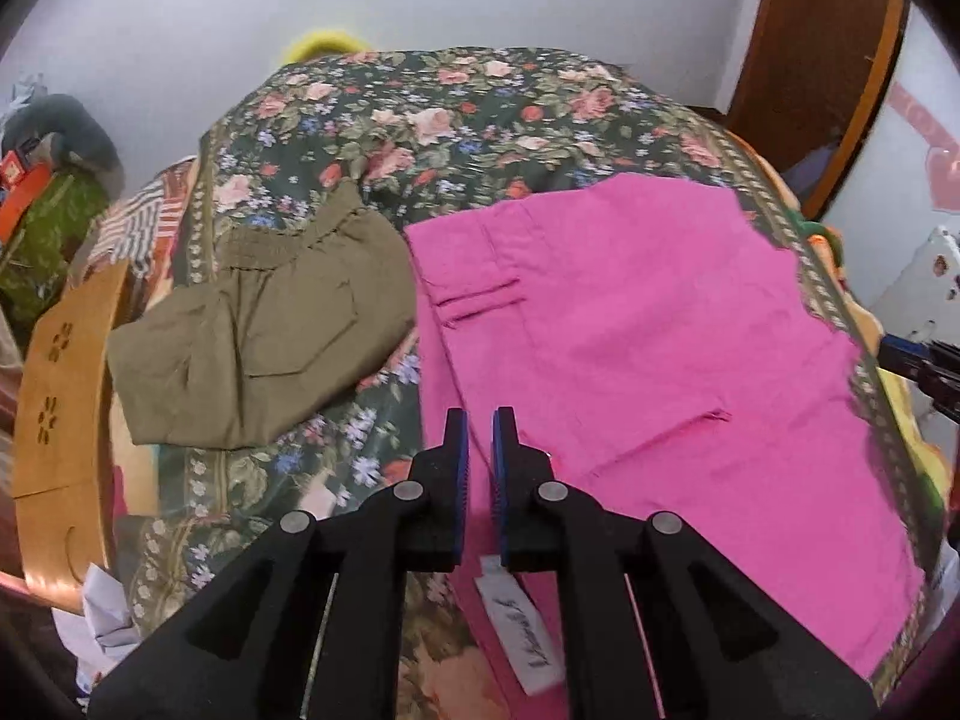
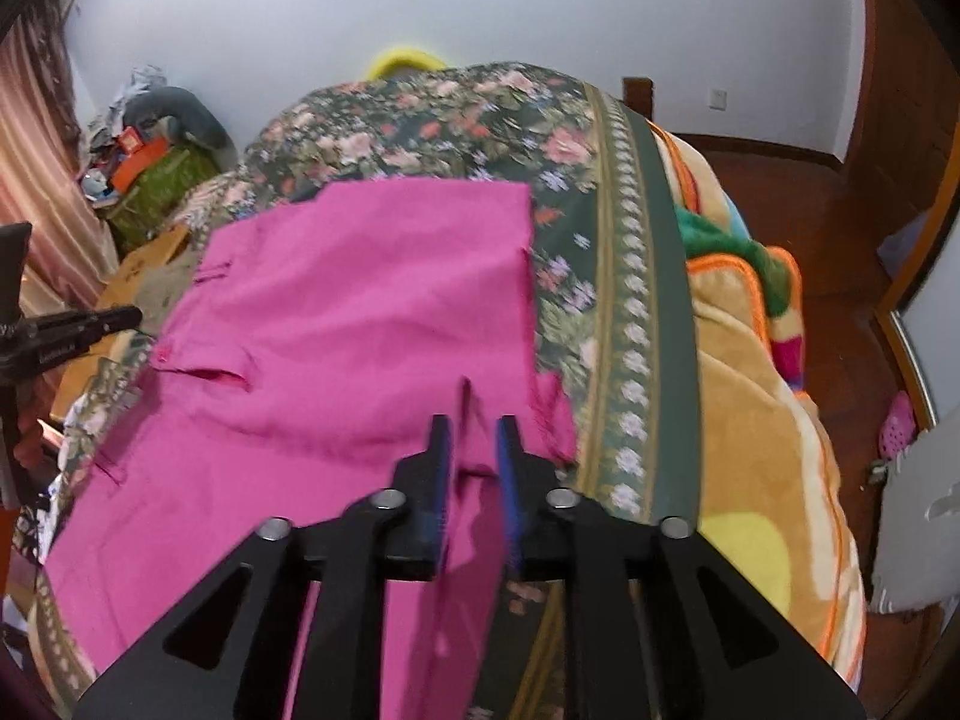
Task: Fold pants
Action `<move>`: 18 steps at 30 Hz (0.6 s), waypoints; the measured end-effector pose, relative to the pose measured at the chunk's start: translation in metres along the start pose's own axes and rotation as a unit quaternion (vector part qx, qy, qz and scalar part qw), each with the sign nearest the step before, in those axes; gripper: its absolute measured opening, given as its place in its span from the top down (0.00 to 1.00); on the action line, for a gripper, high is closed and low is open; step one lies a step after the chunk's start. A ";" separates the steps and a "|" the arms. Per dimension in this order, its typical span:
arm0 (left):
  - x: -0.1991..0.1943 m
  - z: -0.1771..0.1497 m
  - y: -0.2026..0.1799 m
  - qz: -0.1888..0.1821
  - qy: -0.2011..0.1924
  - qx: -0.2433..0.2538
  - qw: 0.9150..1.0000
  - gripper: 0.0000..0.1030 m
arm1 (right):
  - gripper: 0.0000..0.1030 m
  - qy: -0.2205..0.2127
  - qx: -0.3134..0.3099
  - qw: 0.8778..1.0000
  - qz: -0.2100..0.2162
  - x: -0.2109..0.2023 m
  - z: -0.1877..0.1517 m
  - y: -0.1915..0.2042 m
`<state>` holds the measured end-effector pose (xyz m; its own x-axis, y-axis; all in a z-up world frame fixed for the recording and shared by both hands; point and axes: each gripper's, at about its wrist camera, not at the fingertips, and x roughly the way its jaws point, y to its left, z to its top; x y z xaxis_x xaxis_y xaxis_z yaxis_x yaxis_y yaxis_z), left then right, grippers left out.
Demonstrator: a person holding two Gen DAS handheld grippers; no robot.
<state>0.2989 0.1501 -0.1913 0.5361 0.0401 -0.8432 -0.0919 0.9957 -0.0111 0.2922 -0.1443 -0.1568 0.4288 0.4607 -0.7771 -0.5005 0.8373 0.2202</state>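
Pink pants (image 1: 648,348) lie spread on a floral bedspread (image 1: 420,114); they also show in the right wrist view (image 2: 360,312). My left gripper (image 1: 480,426) is at the pants' near left edge, jaws narrowly apart around a pink fold, with a white label (image 1: 528,630) hanging below. My right gripper (image 2: 474,432) is at the pants' near right edge, jaws closed on a raised pinch of pink fabric. The right gripper's tip shows at the far right of the left wrist view (image 1: 924,366). The left gripper shows at the left of the right wrist view (image 2: 72,330).
Folded olive pants (image 1: 264,324) lie left of the pink pants. A cardboard piece (image 1: 60,420) stands at the bed's left edge. An orange and yellow blanket (image 2: 762,420) hangs off the right side over a wooden floor (image 2: 840,228). Clutter (image 2: 150,150) is piled by the wall.
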 end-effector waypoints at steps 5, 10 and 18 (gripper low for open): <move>0.021 -0.008 -0.011 -0.023 0.034 0.001 0.999 0.93 | 0.63 0.006 -0.012 1.000 0.007 0.030 0.004 0.011; 0.041 -0.010 -0.019 -0.004 0.040 0.013 0.999 0.93 | 0.79 0.009 0.011 1.000 0.021 0.056 0.002 0.006; 0.054 -0.016 -0.010 0.038 0.033 0.003 0.999 0.92 | 0.95 0.006 -0.022 1.000 0.003 0.062 0.001 0.003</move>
<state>0.3157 0.1413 -0.2450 0.4710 0.1095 -0.8753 -0.1256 0.9905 0.0563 0.3183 -0.1130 -0.2035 0.4173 0.4617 -0.7827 -0.5350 0.8210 0.1991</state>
